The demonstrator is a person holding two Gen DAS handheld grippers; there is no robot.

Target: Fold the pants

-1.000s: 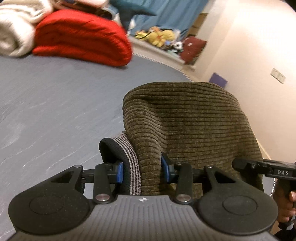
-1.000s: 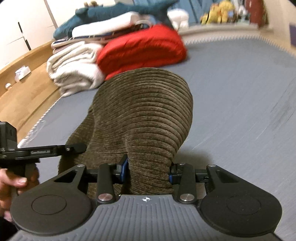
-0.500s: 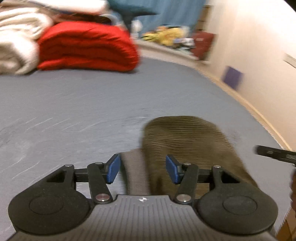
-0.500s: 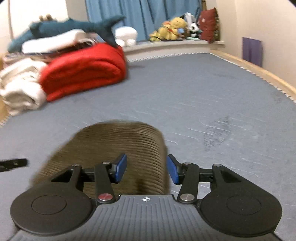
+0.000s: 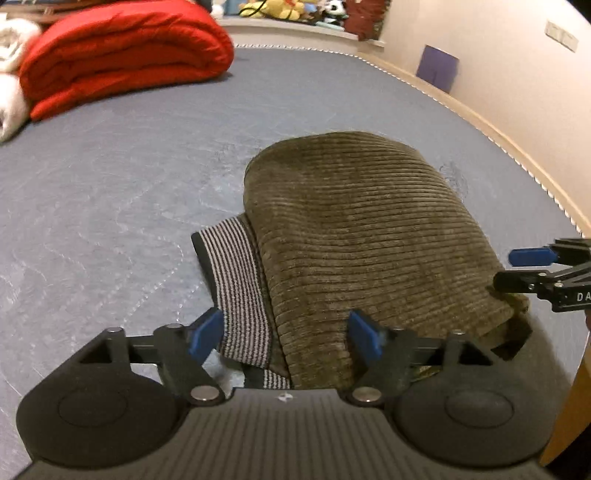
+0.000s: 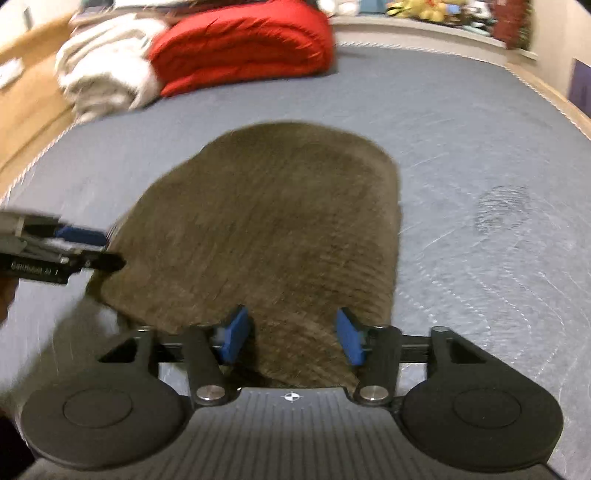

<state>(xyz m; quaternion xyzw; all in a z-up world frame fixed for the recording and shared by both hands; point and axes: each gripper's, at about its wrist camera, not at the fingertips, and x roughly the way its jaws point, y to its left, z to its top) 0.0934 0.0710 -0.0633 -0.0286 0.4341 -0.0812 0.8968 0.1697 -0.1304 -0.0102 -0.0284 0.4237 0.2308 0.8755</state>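
Left gripper [image 5: 286, 338]: jaws wide, holding nothing, at the near left edge of the pants.
Right gripper [image 6: 291, 339]: jaws wide, holding nothing, over the near right edge.
Pants [image 5: 362, 236]: one folded olive corduroy bundle lying flat on the mattress; striped waistband [image 5: 236, 280] showing on the left.
Surface: one grey quilted mattress [image 5: 110, 184], wooden rim [image 5: 517, 147] at right.
Far left: one red folded quilt [image 5: 122, 55], white bedding [image 6: 107, 81] beside it.
Far ledge: plush toys [image 5: 280, 7], blurred, uncountable.

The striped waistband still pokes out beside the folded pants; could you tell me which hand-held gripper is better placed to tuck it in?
Left, probably. The left hand-held gripper is open with the striped waistband between its fingers, whereas the right hand-held gripper faces the pants on the far side.
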